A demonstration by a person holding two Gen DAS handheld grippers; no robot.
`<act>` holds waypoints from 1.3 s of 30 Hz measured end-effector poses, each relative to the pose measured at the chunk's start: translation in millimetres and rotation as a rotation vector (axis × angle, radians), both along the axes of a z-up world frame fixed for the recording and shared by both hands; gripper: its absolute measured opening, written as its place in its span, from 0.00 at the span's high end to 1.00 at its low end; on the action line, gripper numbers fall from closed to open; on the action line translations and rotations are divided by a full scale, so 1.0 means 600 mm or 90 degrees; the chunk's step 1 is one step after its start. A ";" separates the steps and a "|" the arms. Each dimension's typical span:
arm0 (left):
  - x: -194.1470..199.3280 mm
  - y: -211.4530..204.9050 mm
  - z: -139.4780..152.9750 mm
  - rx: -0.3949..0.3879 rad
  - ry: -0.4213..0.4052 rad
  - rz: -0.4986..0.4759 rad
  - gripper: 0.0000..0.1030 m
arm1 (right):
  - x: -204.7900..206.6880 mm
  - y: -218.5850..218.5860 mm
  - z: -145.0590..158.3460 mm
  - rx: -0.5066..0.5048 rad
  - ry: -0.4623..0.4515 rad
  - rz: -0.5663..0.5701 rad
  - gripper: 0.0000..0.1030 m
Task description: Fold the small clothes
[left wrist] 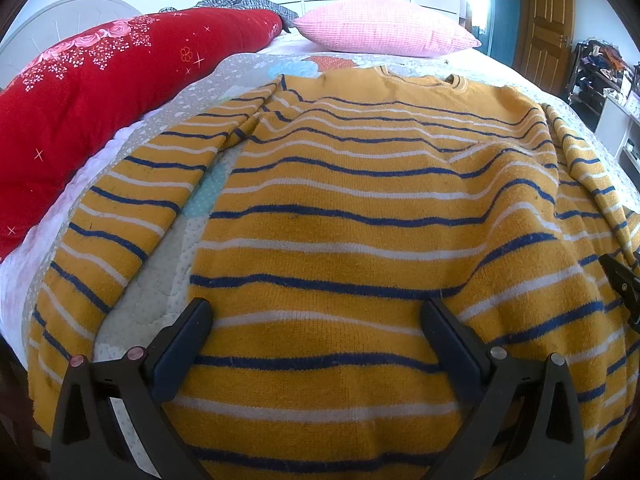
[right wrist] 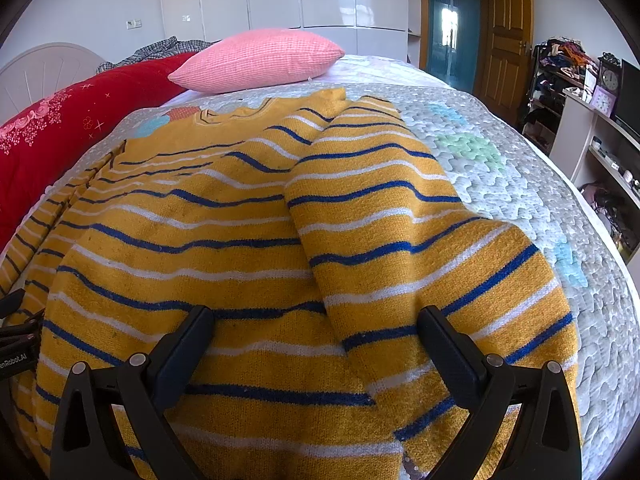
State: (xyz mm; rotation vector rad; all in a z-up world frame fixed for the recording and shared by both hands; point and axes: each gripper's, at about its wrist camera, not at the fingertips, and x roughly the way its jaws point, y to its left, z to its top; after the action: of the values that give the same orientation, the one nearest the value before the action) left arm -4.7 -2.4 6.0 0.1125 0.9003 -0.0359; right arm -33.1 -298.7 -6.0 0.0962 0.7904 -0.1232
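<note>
One piece of lettering could be read, and only in part: white characters reading "enRobot.AI" stood on the black body of the left gripper point(right wrist: 12, 354), which showed at the left edge of the right wrist view, just beside the yellow striped sweater point(right wrist: 248, 248); the start of the word was cut off by the picture's edge. Well beyond the sweater, on the white shelf unit point(right wrist: 580, 128), a clock point(right wrist: 611, 79) had a white dial with numerals around it, too small to make out. No lettering could be read in the left wrist view
</note>
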 end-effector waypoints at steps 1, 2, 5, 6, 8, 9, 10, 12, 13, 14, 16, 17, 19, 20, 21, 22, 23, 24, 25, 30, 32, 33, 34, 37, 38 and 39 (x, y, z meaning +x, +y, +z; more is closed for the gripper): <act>0.000 0.000 0.000 0.000 -0.001 0.000 0.00 | 0.000 -0.001 0.000 0.000 0.000 0.000 0.00; 0.000 0.000 -0.001 0.001 -0.003 0.000 0.00 | 0.000 0.000 0.000 0.000 0.000 0.000 0.00; -0.001 0.001 -0.001 0.002 -0.005 0.000 0.00 | 0.000 0.000 0.000 0.000 0.000 0.000 0.00; -0.001 0.001 -0.001 0.003 -0.004 0.000 0.00 | 0.000 0.000 0.000 0.000 0.000 0.000 0.00; -0.002 0.001 -0.001 0.003 -0.006 0.000 0.00 | 0.000 0.000 0.000 -0.001 0.000 0.000 0.00; -0.002 0.001 -0.001 0.003 -0.006 0.000 0.00 | 0.000 0.000 0.000 -0.001 0.000 0.000 0.00; -0.002 0.001 -0.001 0.004 -0.006 -0.001 0.00 | 0.000 -0.001 0.000 -0.001 0.000 0.000 0.00; -0.003 0.001 -0.001 0.004 -0.007 0.000 0.00 | 0.000 0.000 0.000 0.000 0.000 0.000 0.00; -0.003 0.001 -0.001 0.004 -0.007 0.000 0.00 | 0.000 0.001 0.000 -0.001 0.000 0.000 0.00; -0.002 0.001 -0.002 0.006 -0.007 0.000 0.00 | 0.000 0.001 0.000 -0.001 0.000 0.000 0.00; -0.002 0.001 -0.002 0.006 -0.007 -0.001 0.00 | 0.000 0.001 0.000 -0.001 0.000 0.000 0.00; -0.002 0.001 -0.002 0.007 -0.008 -0.001 0.00 | 0.000 0.001 0.000 -0.001 0.000 0.000 0.00; -0.003 0.001 -0.002 0.007 -0.008 -0.001 0.00 | 0.000 0.000 0.000 -0.001 0.000 0.000 0.00; -0.003 0.001 -0.002 0.007 -0.009 -0.001 0.00 | 0.000 0.001 0.000 -0.001 0.000 0.000 0.00; -0.003 0.001 -0.002 0.008 -0.009 -0.001 0.00 | 0.000 0.001 0.000 -0.001 0.000 0.000 0.00; -0.003 0.001 -0.002 0.008 -0.008 -0.001 0.00 | 0.000 0.001 0.000 -0.001 0.000 0.000 0.00; -0.003 0.001 -0.002 0.009 -0.008 -0.001 0.00 | 0.000 0.000 0.000 -0.001 0.000 0.000 0.00; -0.004 0.001 -0.002 0.009 -0.008 -0.001 0.00 | 0.000 0.001 0.000 -0.001 0.000 0.000 0.00; -0.003 0.001 -0.002 0.009 -0.009 -0.001 0.00 | 0.000 0.001 0.000 -0.001 0.000 0.000 0.00; -0.003 0.001 -0.002 0.013 -0.009 -0.001 0.00 | 0.000 0.001 0.000 -0.002 -0.001 0.000 0.00; -0.003 0.001 -0.002 0.013 -0.010 -0.001 0.00 | 0.000 0.000 0.000 -0.002 -0.001 0.000 0.00; -0.003 0.001 -0.002 0.014 -0.009 -0.001 0.00 | 0.000 0.001 0.000 -0.002 -0.001 0.000 0.00; -0.003 0.001 -0.002 0.015 -0.009 -0.001 0.00 | 0.000 0.001 0.000 -0.002 -0.001 0.000 0.00; -0.003 0.001 -0.002 0.017 -0.010 -0.001 0.00 | 0.000 0.001 0.000 -0.002 -0.001 0.000 0.00; -0.003 0.001 -0.002 0.018 -0.010 -0.001 0.00 | 0.000 0.001 0.000 -0.002 -0.001 0.000 0.00; -0.004 0.001 -0.001 0.018 -0.010 -0.001 0.00 | 0.000 0.001 0.000 -0.002 -0.001 0.000 0.00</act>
State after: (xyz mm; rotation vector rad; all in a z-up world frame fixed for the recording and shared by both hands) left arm -7.2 -1.9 5.2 0.1394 0.8846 -0.0232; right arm -33.3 -298.2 -6.3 0.0934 0.7890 -0.1238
